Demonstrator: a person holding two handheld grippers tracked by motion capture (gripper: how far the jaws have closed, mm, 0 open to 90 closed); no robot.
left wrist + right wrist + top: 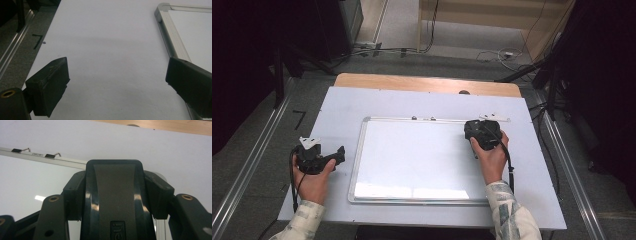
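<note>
A white whiteboard (412, 155) with a silver frame lies flat in the middle of the table. At the board's top right corner my right gripper (478, 131) is shut on a black eraser (113, 195) with a grey strip down its face; both jaws press its sides in the right gripper view. My left gripper (338, 154) hovers over the bare white table top left of the board, open with nothing between its jaws (117, 72). The board's left frame edge (170, 32) runs beside the right-hand jaw in the left gripper view.
Two small black clips (50, 155) sit on the whiteboard's top frame. A white sheet (342, 115) covers the table, with a wooden edge (422, 82) at the back. Metal rails (257, 160) run along the floor on both sides, and cables (507, 52) lie behind.
</note>
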